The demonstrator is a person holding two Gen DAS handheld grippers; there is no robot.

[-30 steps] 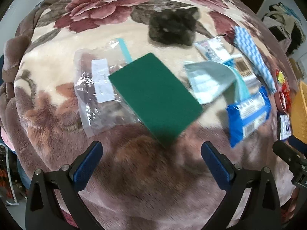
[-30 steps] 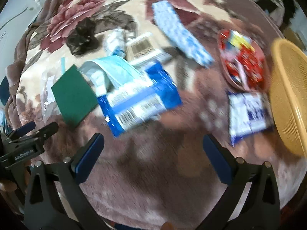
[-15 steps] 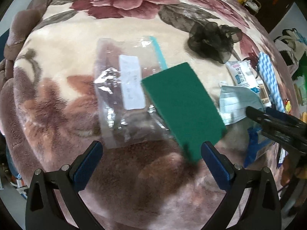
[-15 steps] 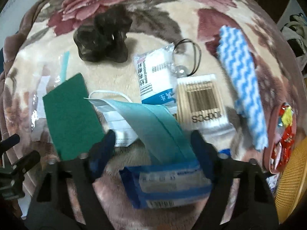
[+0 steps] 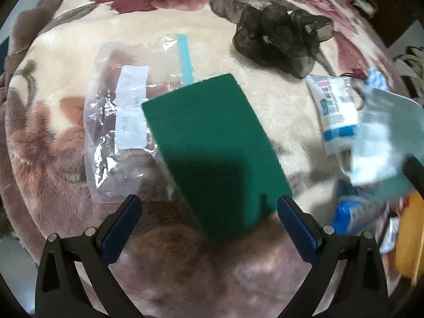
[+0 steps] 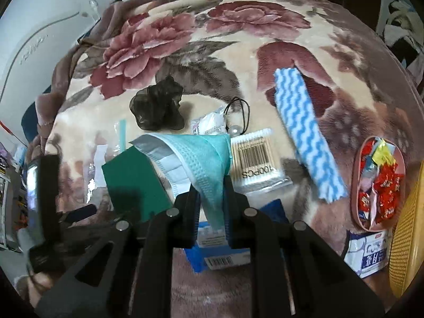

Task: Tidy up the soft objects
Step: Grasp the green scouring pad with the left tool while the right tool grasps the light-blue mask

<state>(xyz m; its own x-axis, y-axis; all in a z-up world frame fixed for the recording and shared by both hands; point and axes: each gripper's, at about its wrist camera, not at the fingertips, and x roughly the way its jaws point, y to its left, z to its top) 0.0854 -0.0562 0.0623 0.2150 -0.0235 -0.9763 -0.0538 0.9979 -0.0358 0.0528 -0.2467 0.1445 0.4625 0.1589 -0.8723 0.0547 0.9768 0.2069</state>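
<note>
A green scouring pad [image 5: 212,143] lies on the flowered blanket, partly over a clear zip bag [image 5: 119,132]. My left gripper [image 5: 209,204] hangs open just above the pad's near end, touching nothing. My right gripper [image 6: 212,185] has its jaws closing on a teal face mask [image 6: 196,153]; the pads pinch its lower corner and the mask hangs lifted off the blanket. The mask [image 5: 384,137] shows blurred at the right of the left wrist view. A black gauze scrunchie [image 6: 159,106] and a blue-and-white wavy cloth [image 6: 304,132] lie farther back.
A cotton swab pack [image 6: 254,161], a tissue packet [image 6: 209,124] and a black hair tie [image 6: 238,116] lie behind the mask. A blue packet [image 6: 220,257] lies under my right gripper. At the right are a pink candy tray [image 6: 376,182] and a yellow basket [image 6: 408,225].
My right gripper went from wide open to pinching the face mask and lifted it. My left gripper sank toward the green pad, staying open.
</note>
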